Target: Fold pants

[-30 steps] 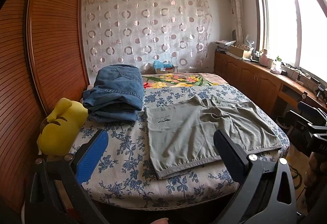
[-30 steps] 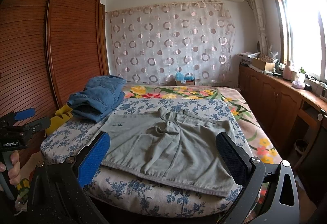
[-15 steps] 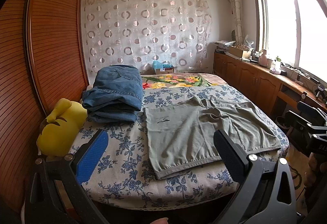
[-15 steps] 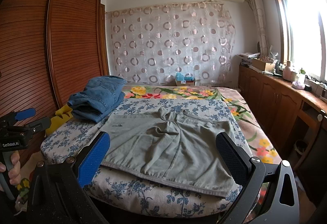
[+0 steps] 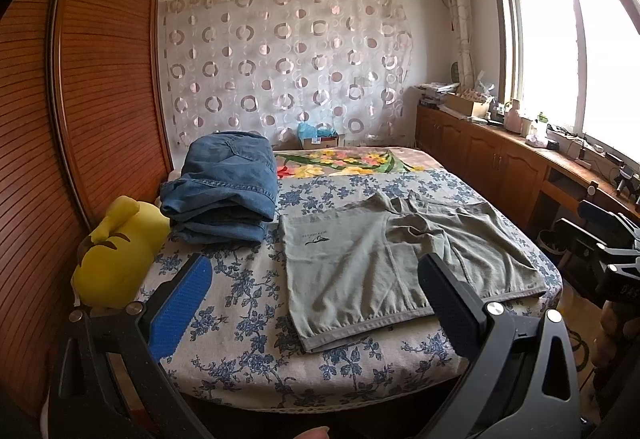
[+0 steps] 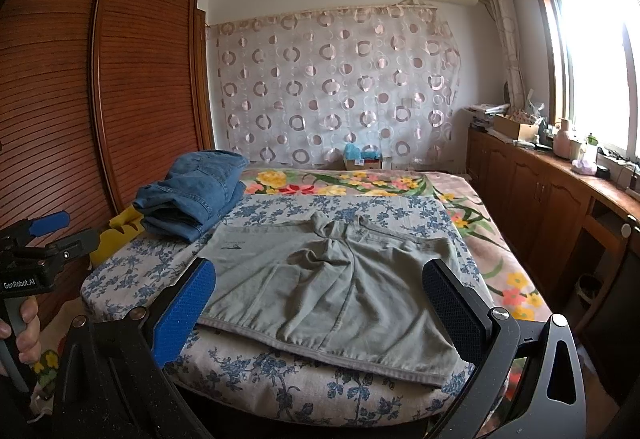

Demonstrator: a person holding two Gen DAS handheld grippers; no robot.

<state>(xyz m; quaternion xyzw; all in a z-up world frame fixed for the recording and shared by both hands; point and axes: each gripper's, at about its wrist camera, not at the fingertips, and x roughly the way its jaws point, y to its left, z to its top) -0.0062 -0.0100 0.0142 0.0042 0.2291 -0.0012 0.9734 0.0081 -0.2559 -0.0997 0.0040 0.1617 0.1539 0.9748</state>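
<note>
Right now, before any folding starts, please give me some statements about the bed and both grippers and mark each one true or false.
1. The grey-green pants lie spread on the bed, held by neither gripper. True.
2. The left gripper is shut on the waistband. False: it is open and holds nothing.
3. A stack of folded jeans sits beside the pants, nearer the wardrobe. True.
4. The yellow plush toy lies on top of the pants. False: it lies at the bed's edge by the wardrobe, apart from them.
5. The right gripper is open. True.
</note>
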